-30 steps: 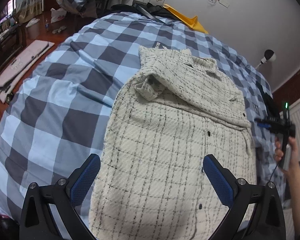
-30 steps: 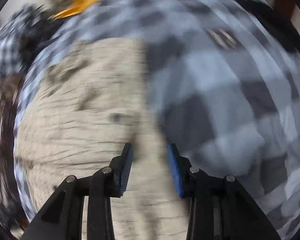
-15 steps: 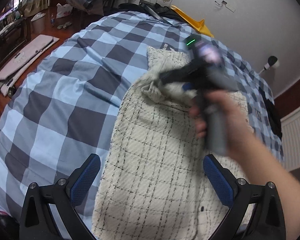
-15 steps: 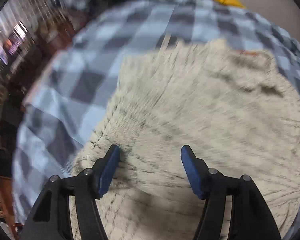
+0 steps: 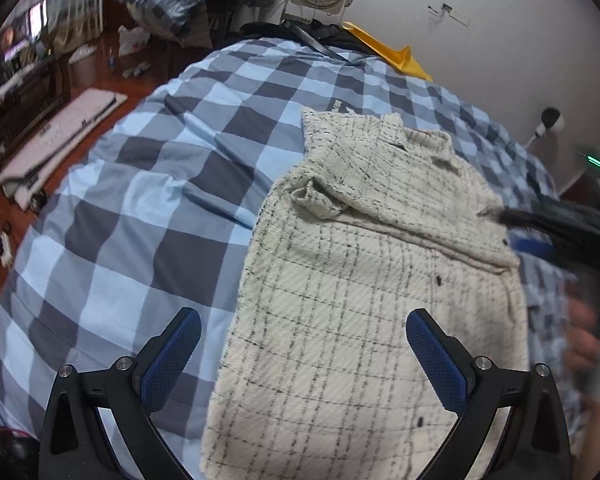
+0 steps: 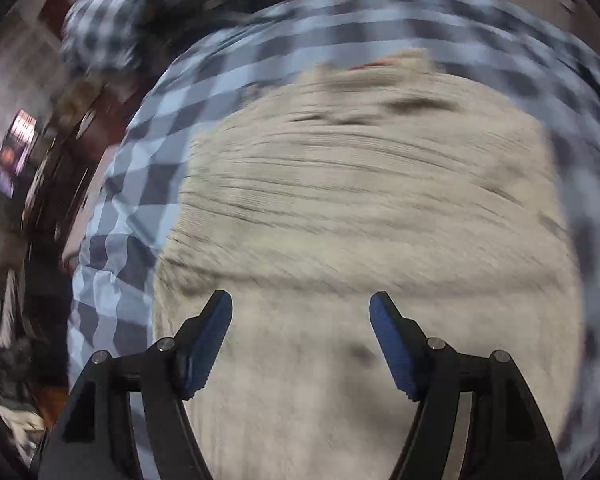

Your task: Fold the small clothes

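One cream checked shirt (image 5: 364,300) is lying on the blue-check bedspread (image 5: 148,184), sleeves folded in, lengthwise folds pending. Left gripper (image 5: 303,360) is hovering wide open, empty; right gripper (image 6: 300,344), at three o'clock, has just been opening, gripping nothing.

Right wrist view smeared throughout: cream checked garment (image 6: 360,208) reduced to streaks, weave and buttons unreadable. In left wrist view, right gripper (image 5: 556,236) blurred and cut off at the frame edge, jaws indistinct; hand (image 5: 584,340) beneath it only a smear. Garment's lower hem cut off.
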Motion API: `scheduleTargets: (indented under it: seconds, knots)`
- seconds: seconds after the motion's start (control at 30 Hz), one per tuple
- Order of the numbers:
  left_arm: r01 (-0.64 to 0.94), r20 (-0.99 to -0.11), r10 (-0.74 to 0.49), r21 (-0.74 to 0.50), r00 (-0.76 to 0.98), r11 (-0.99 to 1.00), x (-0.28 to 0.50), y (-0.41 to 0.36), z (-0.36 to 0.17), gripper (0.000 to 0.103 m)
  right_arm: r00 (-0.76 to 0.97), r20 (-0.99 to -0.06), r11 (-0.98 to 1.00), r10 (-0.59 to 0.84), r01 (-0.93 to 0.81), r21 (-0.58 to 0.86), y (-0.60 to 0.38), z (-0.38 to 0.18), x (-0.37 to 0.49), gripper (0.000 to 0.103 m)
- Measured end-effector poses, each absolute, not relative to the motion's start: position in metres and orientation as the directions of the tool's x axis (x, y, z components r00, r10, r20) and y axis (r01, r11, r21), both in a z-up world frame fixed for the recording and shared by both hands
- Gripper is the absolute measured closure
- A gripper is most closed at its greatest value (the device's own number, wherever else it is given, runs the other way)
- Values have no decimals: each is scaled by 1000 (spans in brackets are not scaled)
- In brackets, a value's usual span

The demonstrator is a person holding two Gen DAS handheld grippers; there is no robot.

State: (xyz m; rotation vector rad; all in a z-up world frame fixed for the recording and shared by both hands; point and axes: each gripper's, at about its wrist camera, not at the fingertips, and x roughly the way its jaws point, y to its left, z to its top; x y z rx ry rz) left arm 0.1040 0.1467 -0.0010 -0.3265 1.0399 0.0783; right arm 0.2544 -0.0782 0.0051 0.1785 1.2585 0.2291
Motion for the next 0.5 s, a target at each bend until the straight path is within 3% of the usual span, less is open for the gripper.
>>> scheduleTargets:
  seconds: [0.03, 0.1, 0.27, 0.4, 0.5]
  knots:
    - [-208, -859, -70, -200, 507, 957, 105, 142, -1, 0, 302, -918, 966, 256, -36, 257, -103, 14, 236, 30]
    - [-185, -862, -25, -137, 507, 973, 106, 133, -3, 0, 338, -913, 968, 228, 27, 251, -130, 19, 213, 10]
    - [-110, -863, 77, 24, 499, 994, 121, 107, -15, 0, 385, -902, 959, 195, 117, 257, -173, -18, 213, 8]
    - [-43, -876, 59, 44, 478, 998, 155, 90, -26, 0, 377, -919, 975, 115, 134, 177, -182, -39, 244, 8]
    - [20, -865, 33, 50, 500, 999, 199, 74, -34, 0, 376, -917, 980, 132, 93, 179, -175, -41, 277, 8]
